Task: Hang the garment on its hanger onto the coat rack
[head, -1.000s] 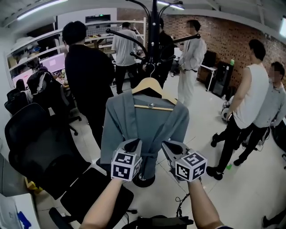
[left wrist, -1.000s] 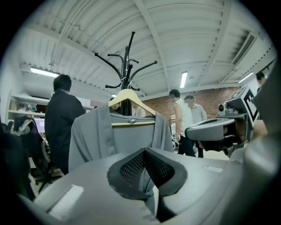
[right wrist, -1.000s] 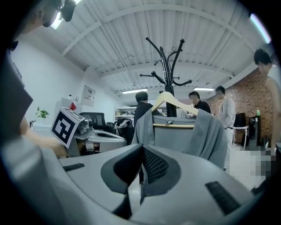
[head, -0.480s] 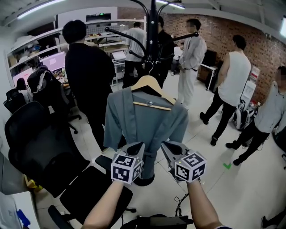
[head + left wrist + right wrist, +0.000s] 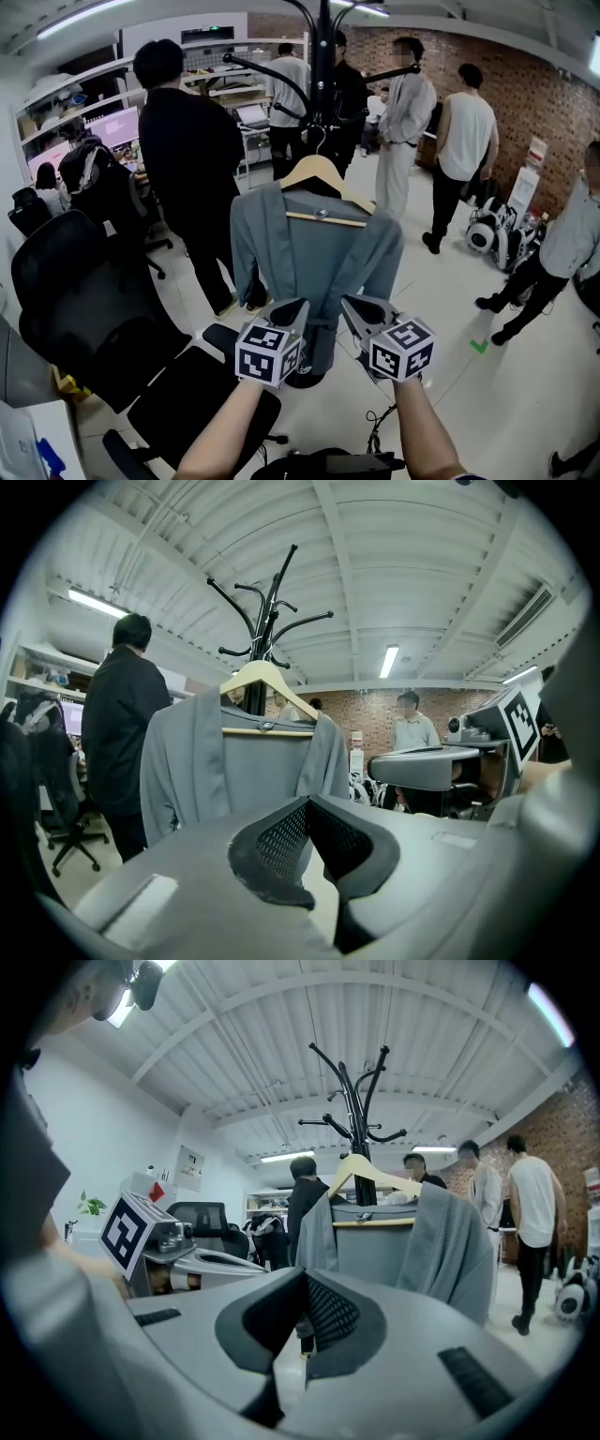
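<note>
A grey jacket (image 5: 314,253) hangs on a wooden hanger (image 5: 323,178), whose hook sits on the black coat rack (image 5: 323,56). The jacket also shows in the left gripper view (image 5: 234,771) and the right gripper view (image 5: 412,1241). My left gripper (image 5: 295,305) and right gripper (image 5: 349,302) are side by side just in front of the jacket's lower part, not touching it. Both are shut with nothing between the pads, as their own views show for the left gripper (image 5: 307,803) and the right gripper (image 5: 303,1279). The rack's round base (image 5: 302,378) is partly hidden behind the left gripper.
A black office chair (image 5: 84,291) stands close at the left. A person in black (image 5: 183,141) stands left of the rack. Several people stand behind it and at the right (image 5: 464,141). A cable (image 5: 380,427) lies on the pale floor.
The people at the right have walked toward the back of the room. My left gripper has shifted slightly; the jacket still hangs on the rack.
</note>
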`<state>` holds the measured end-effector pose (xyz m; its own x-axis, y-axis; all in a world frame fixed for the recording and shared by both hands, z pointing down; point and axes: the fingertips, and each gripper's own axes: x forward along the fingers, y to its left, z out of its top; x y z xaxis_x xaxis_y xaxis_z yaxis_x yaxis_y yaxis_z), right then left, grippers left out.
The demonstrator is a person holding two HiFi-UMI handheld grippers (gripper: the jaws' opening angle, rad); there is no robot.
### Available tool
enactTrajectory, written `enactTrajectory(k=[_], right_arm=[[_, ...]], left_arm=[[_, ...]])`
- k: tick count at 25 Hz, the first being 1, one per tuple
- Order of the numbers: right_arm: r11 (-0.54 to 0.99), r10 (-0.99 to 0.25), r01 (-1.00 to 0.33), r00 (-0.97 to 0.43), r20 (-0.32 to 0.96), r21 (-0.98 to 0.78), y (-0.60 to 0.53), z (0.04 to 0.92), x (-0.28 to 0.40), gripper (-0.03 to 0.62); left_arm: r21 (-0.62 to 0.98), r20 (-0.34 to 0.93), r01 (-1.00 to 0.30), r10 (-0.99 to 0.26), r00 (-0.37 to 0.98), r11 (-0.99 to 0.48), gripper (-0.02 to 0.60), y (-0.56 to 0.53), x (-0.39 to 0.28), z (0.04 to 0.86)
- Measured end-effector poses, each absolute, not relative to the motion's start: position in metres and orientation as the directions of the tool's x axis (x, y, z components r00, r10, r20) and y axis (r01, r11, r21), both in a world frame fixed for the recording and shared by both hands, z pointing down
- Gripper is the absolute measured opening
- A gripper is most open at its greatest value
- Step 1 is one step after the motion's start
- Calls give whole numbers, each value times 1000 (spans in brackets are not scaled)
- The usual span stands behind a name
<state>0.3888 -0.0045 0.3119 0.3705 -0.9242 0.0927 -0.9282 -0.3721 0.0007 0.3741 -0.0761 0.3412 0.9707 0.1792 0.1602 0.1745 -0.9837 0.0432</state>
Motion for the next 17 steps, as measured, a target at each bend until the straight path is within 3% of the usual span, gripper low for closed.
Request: enactTrajectory(k=[17], right_arm=[[-391,-917,-920,390,82,-3,-1,309,392,0]], left_arm=[[54,167,205,211,963,-977,3,-72,378,343]])
